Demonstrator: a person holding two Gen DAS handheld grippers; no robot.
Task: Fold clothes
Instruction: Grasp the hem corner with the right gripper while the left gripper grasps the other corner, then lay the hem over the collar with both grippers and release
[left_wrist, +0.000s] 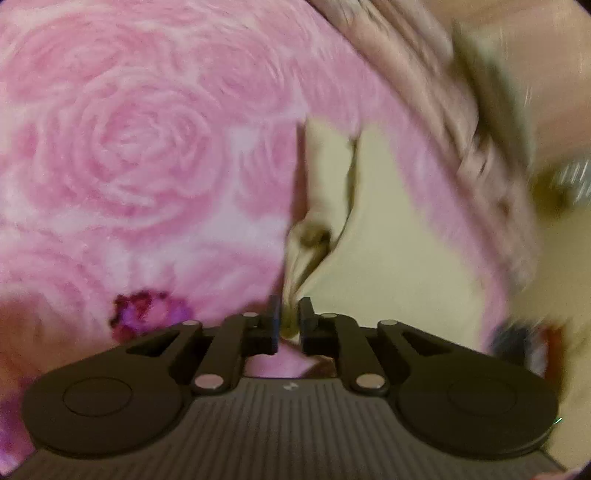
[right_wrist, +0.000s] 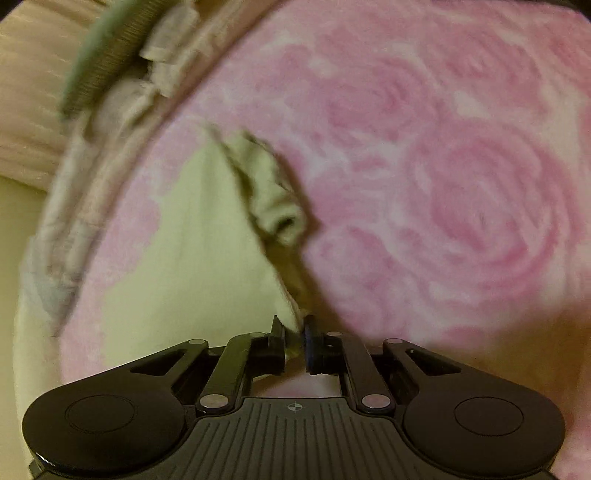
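1. Pale yellow-green garment (left_wrist: 388, 236), left wrist view: it lies over the pink rose-print blanket (left_wrist: 129, 155). My left claw (left_wrist: 288, 321) is nearly closed, and a bunched edge of the cloth runs up out of the narrow gap between its tips.
2. Risk, left side: I judge the bite to be thin. A pull away from the other claw could draw the edge out, and the fold would collapse.
3. Surroundings, left side: a beige ruffled border (left_wrist: 436, 92) runs along the blanket's far edge. A dark magenta patch (left_wrist: 147, 314) sits close to the claw. The picture is smeared, so I cannot make out finer detail.
4. Right wrist view: the same garment (right_wrist: 184, 251) spreads to the left. My right claw (right_wrist: 295, 338) pinches its near edge, with the tips almost together.
5. Risk, right side: a crumpled roll of cloth (right_wrist: 273, 206) stands above the claw. I expect it to be trapped inside the fold unless it is flattened.
6. Obstructions, right side: a grey-green ribbed fabric (right_wrist: 107, 62) and pale ruffles (right_wrist: 166, 62) lie beyond the blanket (right_wrist: 443, 166). They are well apart from the garment.
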